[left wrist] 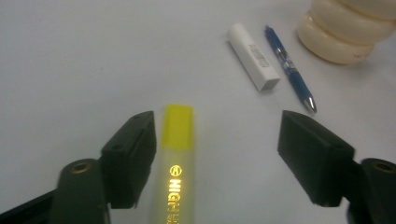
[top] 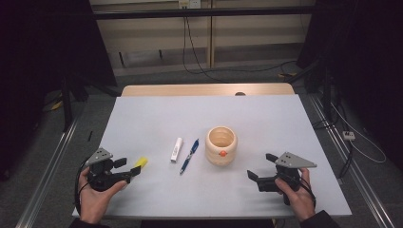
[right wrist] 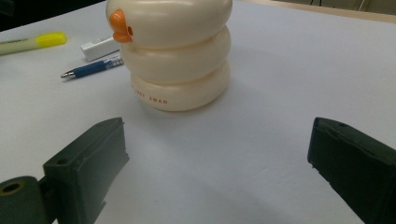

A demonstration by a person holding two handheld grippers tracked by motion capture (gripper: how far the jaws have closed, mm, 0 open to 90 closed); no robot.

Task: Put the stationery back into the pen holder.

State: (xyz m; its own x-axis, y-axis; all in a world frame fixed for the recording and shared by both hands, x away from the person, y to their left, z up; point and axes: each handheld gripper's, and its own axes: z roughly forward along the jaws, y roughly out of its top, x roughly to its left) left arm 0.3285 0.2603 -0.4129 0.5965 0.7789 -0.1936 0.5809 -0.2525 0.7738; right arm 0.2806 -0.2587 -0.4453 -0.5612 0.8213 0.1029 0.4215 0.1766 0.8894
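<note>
Highlighter point(left wrist: 175, 154) lies flat on the white surface point(top: 157, 118) at its near left, between the jaws of the left claw point(top: 129, 167), close against one jaw and well apart from the other; that claw stands wide and grips nothing. In the left gripper view the yellow cap points away from the claw and the pale, translucent barrel carries gold lettering. Further right on the surface lie a short white rectangular eraser point(top: 176, 149) and, just beside it, a blue pen point(top: 189, 156) with a metal tip, the two nearly parallel. Right of the pen stands a cream pen holder point(top: 221, 145), smooth and glossy, shaped as three stacked rounded rings with an orange duck beak on its near side and small orange lettering on the lowest ring. The right claw point(top: 259, 167) hovers at the near right, jaws wide and empty, aimed leftward at the holder, near it but not touching. Each claw is black with blocky matte jaws and a grey three-cornered plate on top. Both hands come in from the near edge, wrapped around the handles, with the forearms low.
</note>
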